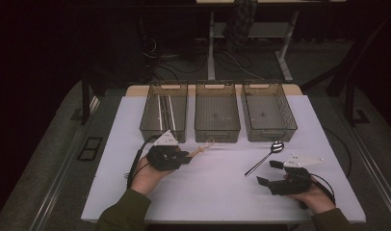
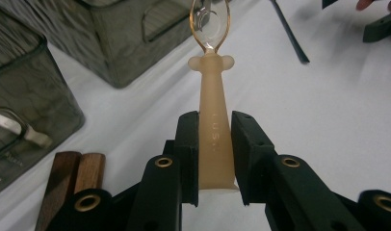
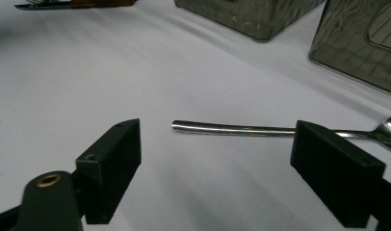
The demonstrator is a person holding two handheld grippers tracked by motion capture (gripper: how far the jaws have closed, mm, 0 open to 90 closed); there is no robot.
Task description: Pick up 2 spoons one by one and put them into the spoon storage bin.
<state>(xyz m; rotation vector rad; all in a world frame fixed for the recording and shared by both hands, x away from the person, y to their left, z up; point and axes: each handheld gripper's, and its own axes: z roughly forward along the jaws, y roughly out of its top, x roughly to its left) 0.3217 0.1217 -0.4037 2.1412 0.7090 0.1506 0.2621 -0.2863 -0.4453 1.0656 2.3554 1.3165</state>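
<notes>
My left gripper is shut on the peach handle of a small spoon with a clear bowl, which points toward the bins. In the left gripper view both pads press the handle's sides. A metal spoon lies on the white table, its bowl near the right bin. My right gripper stands open just short of the spoon's handle end; in the right gripper view the handle lies across the gap beyond the jaws, untouched.
Three grey mesh bins stand in a row at the back: left holding long utensils, middle and right. Two wooden handles lie by my left gripper. The table's front edge is close to the person's forearms.
</notes>
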